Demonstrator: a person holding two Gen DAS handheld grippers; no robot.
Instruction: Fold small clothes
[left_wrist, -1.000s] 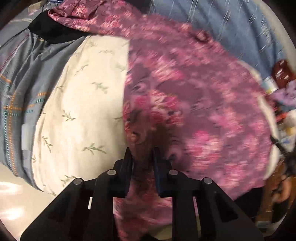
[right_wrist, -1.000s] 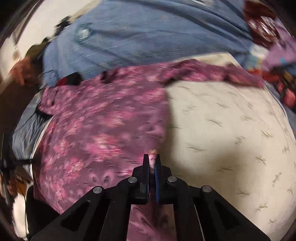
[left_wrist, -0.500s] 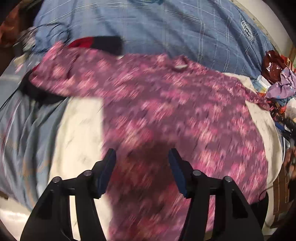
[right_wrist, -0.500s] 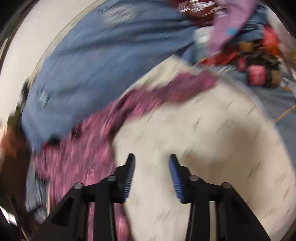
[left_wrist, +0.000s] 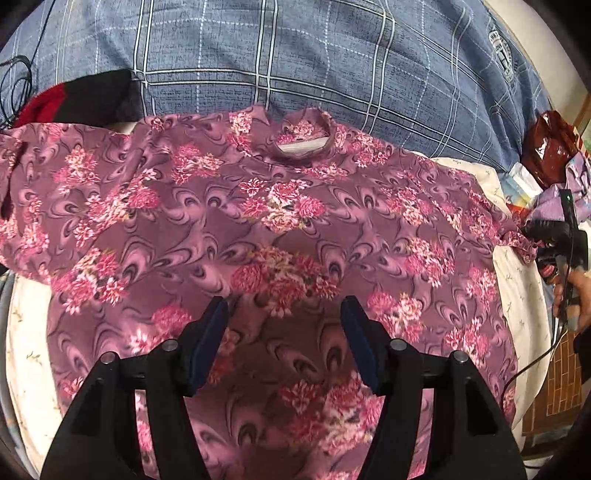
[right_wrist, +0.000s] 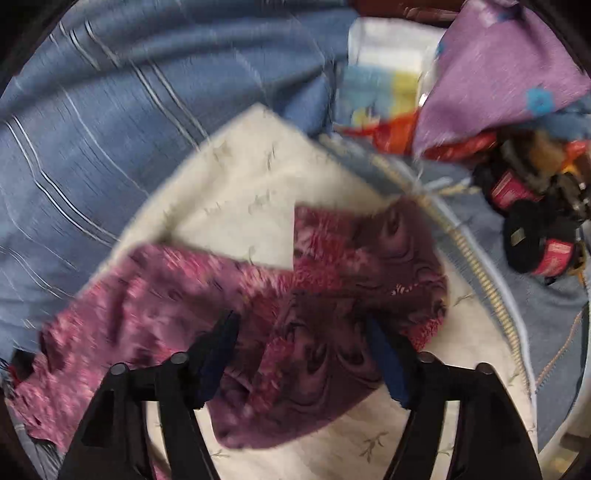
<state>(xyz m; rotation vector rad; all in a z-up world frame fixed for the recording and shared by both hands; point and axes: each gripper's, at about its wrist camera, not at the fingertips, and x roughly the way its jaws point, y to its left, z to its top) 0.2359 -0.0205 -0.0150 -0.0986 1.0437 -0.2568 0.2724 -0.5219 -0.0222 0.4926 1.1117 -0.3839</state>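
Floral shirt (left_wrist: 288, 221): purple with pink blooms, spread flat, collar away from the camera, on a cream leaf-print cloth (left_wrist: 517, 280); blue plaid sheet (left_wrist: 295, 55) beyond.

Left gripper (left_wrist: 284, 332): jaws wide apart, holding nothing, above the shirt's lower middle.

Right gripper (right_wrist: 303, 350): jaws wide apart, nothing clamped, over the shirt's sleeve end (right_wrist: 369, 266); the view is blurred, so contact with the fabric cannot be judged.

Beside the sleeve: lilac cloth (right_wrist: 498, 66), mixed clutter (right_wrist: 535, 221).

Left view, right edge: the right gripper, close to the sleeve tip.
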